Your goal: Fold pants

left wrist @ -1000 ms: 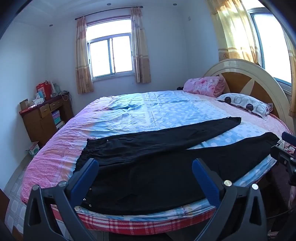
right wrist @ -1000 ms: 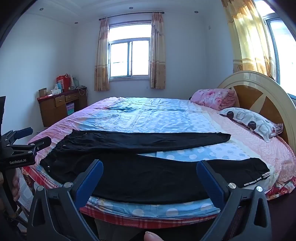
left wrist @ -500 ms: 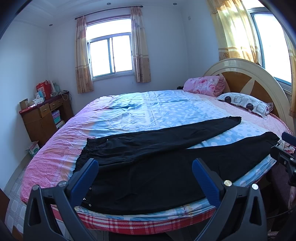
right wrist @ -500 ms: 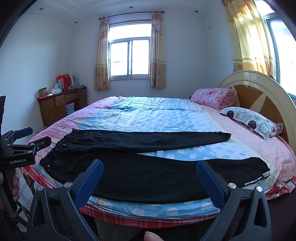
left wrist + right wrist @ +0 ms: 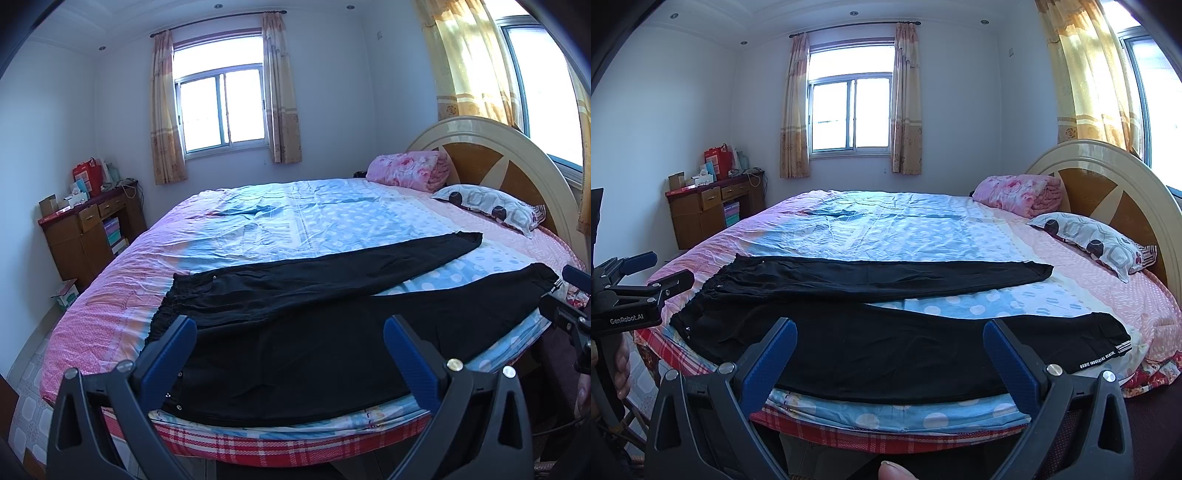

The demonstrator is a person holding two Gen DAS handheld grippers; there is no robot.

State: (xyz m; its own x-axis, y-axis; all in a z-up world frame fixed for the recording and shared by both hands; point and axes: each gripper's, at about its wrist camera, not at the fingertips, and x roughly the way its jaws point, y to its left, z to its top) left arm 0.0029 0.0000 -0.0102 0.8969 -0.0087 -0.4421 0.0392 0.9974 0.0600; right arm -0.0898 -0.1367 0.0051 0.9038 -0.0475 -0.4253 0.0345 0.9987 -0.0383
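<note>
Black pants (image 5: 295,317) lie spread flat on the near part of the round bed, waistband at the left, both legs running right in a V. They also show in the right wrist view (image 5: 871,332). My left gripper (image 5: 290,332) is open and empty, held in front of the bed edge near the waist and seat. My right gripper (image 5: 890,336) is open and empty, held in front of the near leg. The left gripper also shows in the right wrist view (image 5: 639,280) at the far left.
The bed (image 5: 295,221) has a pink and blue sheet and a red plaid edge (image 5: 280,446). A patterned pillow (image 5: 491,206) and a folded pink blanket (image 5: 410,166) lie by the headboard (image 5: 517,166). A wooden desk (image 5: 88,229) stands at the left wall.
</note>
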